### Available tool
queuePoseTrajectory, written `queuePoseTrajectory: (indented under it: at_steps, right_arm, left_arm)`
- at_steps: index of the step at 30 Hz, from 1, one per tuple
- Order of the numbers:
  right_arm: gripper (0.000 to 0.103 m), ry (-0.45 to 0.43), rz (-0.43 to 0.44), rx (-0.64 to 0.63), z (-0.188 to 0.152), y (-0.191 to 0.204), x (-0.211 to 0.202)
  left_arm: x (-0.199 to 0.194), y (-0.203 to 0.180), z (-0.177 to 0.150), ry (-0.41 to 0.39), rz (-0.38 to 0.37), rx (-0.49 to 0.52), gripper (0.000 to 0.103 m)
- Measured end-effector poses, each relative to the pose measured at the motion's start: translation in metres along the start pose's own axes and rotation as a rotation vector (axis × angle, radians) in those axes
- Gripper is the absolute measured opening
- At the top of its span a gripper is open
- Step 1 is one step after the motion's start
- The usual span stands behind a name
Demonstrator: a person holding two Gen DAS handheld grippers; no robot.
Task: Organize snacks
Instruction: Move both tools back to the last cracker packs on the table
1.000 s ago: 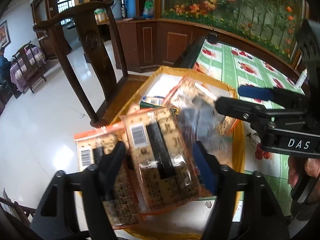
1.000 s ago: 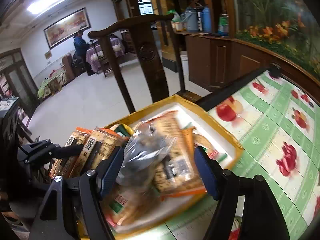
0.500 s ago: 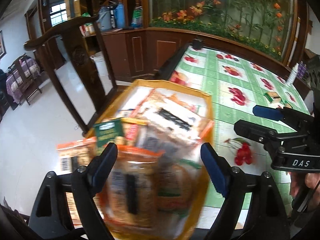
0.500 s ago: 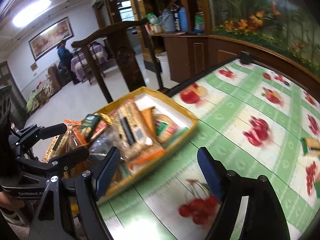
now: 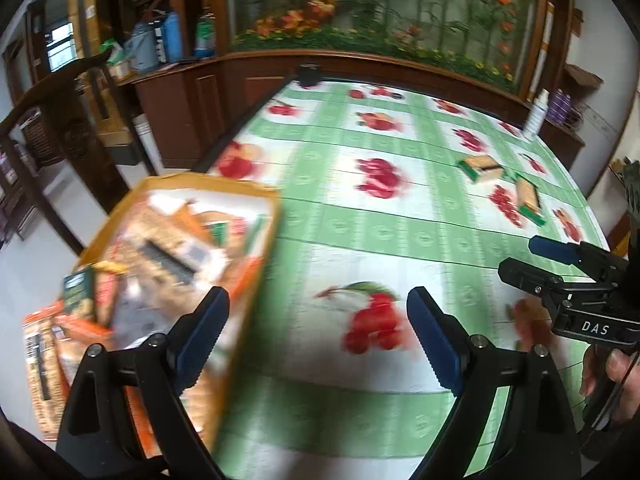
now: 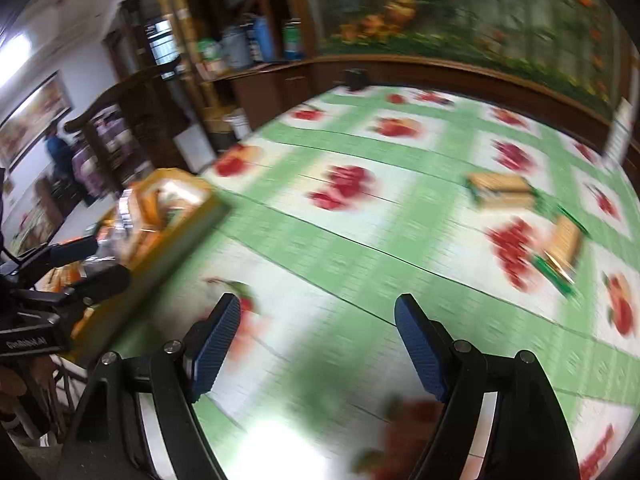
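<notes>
Worktop point(image 5: 360, 224) fills both my views, its fruit-print cloth bare between the tools. At its left edge sits the yellow tray point(image 5: 256, 240), heaped with snack packets. Two loose packets point(image 6: 500, 190) lie far right, well apart from the tray, ahead and right of my right hand-held gripper point(image 6: 318, 350), clearly the nearer one; nothing stands between. Both that and my left hand-held gripper point(image 5: 316, 340) gape wide, holding nothing.
</notes>
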State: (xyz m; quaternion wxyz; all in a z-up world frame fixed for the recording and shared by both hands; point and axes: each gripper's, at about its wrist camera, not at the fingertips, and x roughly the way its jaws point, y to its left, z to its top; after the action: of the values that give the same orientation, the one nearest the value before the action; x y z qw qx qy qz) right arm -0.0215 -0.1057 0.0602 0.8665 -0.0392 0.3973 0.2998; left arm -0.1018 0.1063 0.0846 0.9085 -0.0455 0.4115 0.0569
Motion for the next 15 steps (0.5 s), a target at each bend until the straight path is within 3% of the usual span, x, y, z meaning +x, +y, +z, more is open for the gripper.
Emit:
queuePoseTrajectory:
  at_steps: [7,15]
  right_arm:
    - [0.08,0.018,-0.092,0.126,-0.02,-0.071,-0.013]
    - [0.08,0.014,-0.15,0.177,-0.016,-0.115,-0.023]
  left_arm:
    - [0.023,-0.061,0.015,0.038,-0.057,0.085,0.091]
    - [0.052,-0.119,0.045,0.07,-0.116,0.149,0.091]
